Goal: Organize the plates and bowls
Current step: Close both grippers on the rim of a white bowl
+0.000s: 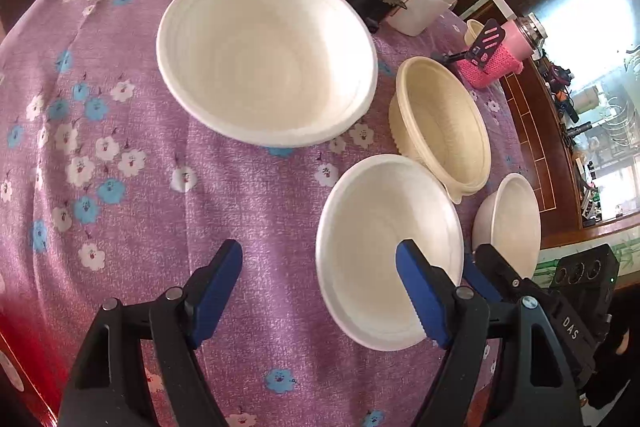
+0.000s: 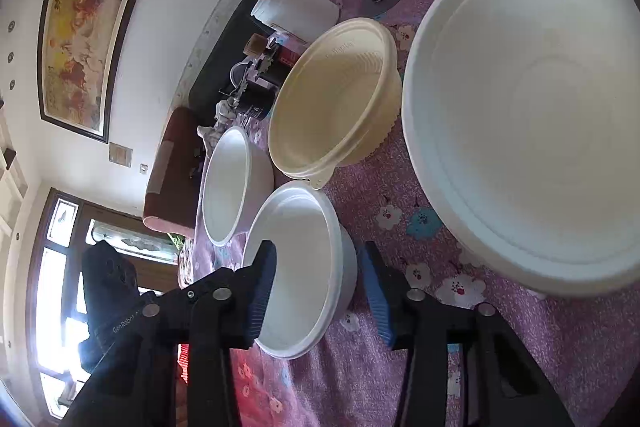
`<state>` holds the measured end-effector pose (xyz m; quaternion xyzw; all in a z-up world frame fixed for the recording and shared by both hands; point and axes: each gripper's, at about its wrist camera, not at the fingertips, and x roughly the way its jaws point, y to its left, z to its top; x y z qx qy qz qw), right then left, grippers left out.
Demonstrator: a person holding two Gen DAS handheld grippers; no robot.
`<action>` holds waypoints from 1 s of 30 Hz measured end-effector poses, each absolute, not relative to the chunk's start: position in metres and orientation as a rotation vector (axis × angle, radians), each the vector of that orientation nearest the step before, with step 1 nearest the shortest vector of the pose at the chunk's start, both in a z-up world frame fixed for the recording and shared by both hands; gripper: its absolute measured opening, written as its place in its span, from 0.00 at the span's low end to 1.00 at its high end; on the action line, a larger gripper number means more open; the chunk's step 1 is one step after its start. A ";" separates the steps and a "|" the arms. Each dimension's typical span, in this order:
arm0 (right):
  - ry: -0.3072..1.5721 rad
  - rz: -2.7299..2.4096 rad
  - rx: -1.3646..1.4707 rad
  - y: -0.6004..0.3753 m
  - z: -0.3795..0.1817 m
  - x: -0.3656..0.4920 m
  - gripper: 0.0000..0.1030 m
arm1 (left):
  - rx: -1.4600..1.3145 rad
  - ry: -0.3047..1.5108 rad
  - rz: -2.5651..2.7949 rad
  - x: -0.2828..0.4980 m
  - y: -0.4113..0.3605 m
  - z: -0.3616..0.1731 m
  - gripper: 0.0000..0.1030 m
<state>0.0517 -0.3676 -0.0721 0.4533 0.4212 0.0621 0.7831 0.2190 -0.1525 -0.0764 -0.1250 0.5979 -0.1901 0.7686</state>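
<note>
Bowls cover the purple floral tablecloth [image 1: 132, 131], four in all: one large white bowl [image 1: 266, 55], one cream plastic bowl [image 1: 442, 125], one medium white bowl [image 1: 390, 251] and one small white bowl [image 1: 510, 223]. No flat plate shows in either view.

Taking the large white bowl as landmark, the cream bowl sits just beside it toward the pink knitted holder [image 1: 494, 61]; the medium white bowl lies nearer the grippers, and the small white bowl sits beside that one, at the table's edge.

Judging by their thin rolled rims and matte look, these are light, disposable bowls: somewhat flexible, easy to dent and likely to slide on the cloth. A pinch across the rim wall, one pad inside and one outside, seems the best hold.

The left gripper [image 1: 320, 293] stands wide apart with nothing between its pads. The right gripper [image 2: 318, 293] is partly closed, straddling the near rim of the medium white bowl; whether its pads already press the wall cannot be told.
</note>
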 end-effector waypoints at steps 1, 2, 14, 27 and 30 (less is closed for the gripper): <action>0.911 0.135 0.977 -0.367 -0.073 0.053 0.43 | -0.270 1.300 -0.420 0.219 -0.154 -0.076 0.76; 0.913 0.137 0.977 -0.366 -0.074 0.053 0.42 | -0.270 1.305 -0.428 0.220 -0.157 -0.076 0.76; 0.920 0.130 0.978 -0.366 -0.082 0.058 0.27 | -0.244 1.297 -0.495 0.216 -0.182 -0.071 0.72; 0.923 0.116 0.943 -0.361 -0.085 0.061 0.08 | -0.221 1.288 -0.470 0.218 -0.176 -0.074 0.38; 0.916 0.105 0.936 -0.360 -0.085 0.060 0.08 | -0.212 1.284 -0.453 0.217 -0.173 -0.075 0.24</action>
